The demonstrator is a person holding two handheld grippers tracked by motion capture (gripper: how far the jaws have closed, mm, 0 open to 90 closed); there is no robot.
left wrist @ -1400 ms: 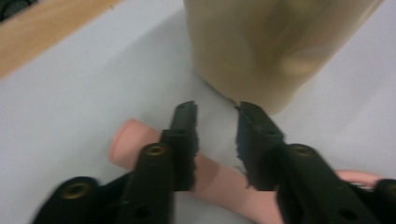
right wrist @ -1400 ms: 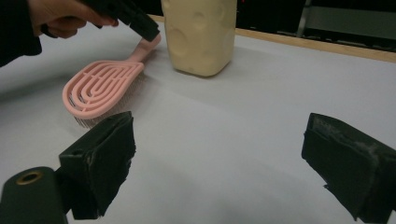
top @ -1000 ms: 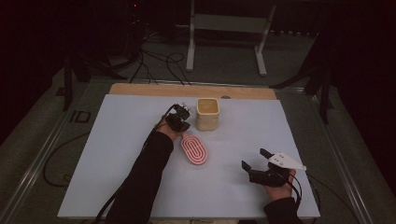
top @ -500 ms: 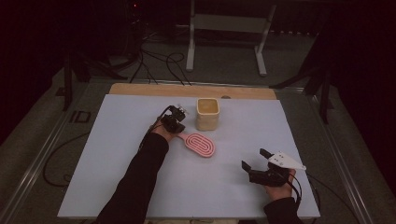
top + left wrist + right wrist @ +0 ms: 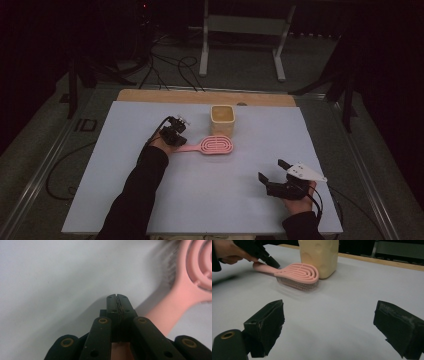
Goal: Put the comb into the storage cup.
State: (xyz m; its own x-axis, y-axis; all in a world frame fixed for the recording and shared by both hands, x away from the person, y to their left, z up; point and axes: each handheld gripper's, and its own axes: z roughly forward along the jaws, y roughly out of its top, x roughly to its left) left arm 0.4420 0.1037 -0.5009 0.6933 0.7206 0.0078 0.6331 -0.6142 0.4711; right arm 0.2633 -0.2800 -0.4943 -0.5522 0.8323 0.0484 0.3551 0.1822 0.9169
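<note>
White tabletop [image 5: 210,200], dark room behind. Your left gripper [image 5: 172,134] is clamped on the handle of the pink brush [image 5: 212,145], which lies just in front of the cream cup [image 5: 222,120]. Your right gripper [image 5: 274,176] rests well right of the brush, jaws spread wide and holding nothing.

To the right of your left claw [image 5: 117,300] and a little beyond it, a pale yellow cup [image 5: 222,119] stands upright on the white sheet [image 5: 125,190]. Well beyond it, a metal stand [image 5: 240,22] and cables [image 5: 170,65] sit on the floor.
</note>
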